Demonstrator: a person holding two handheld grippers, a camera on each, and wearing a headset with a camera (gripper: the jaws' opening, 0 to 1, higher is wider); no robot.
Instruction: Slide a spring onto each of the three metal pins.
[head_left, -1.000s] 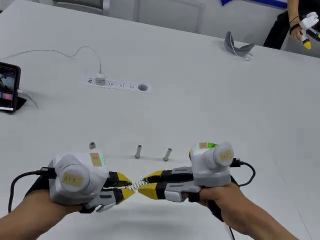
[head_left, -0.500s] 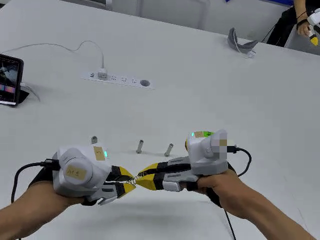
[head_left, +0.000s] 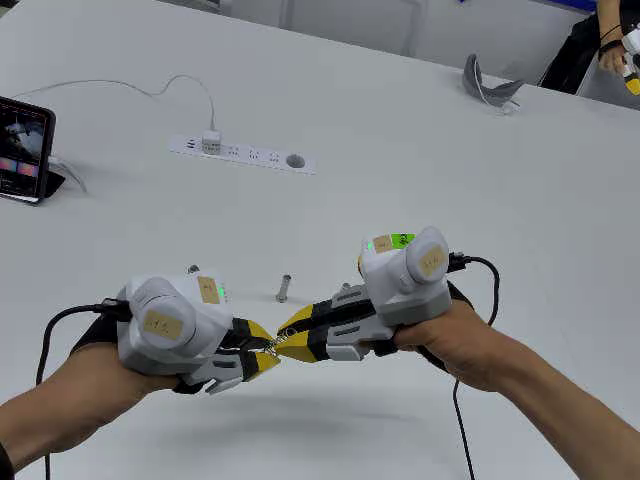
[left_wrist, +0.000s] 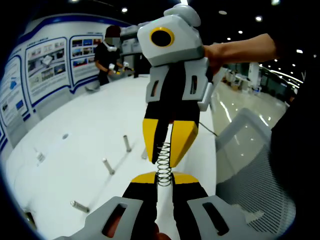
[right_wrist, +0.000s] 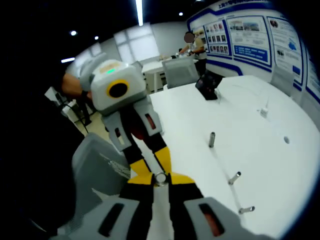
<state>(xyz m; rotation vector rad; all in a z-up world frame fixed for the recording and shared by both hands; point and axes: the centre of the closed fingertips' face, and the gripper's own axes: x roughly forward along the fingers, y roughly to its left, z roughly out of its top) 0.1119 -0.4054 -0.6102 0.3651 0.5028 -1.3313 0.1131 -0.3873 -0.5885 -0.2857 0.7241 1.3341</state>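
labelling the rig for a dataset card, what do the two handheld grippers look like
The left gripper and right gripper match: rounded light grey housings, black jaws with yellow tips, a tan sticker on each, a green light and a black cable from the rear. The forearms are unsleeved.

White table (head_left: 420, 180), power strip (head_left: 255, 157) with white plug (head_left: 211, 143), lit screen (head_left: 25, 148) at left edge, grey curved object (head_left: 487, 85)
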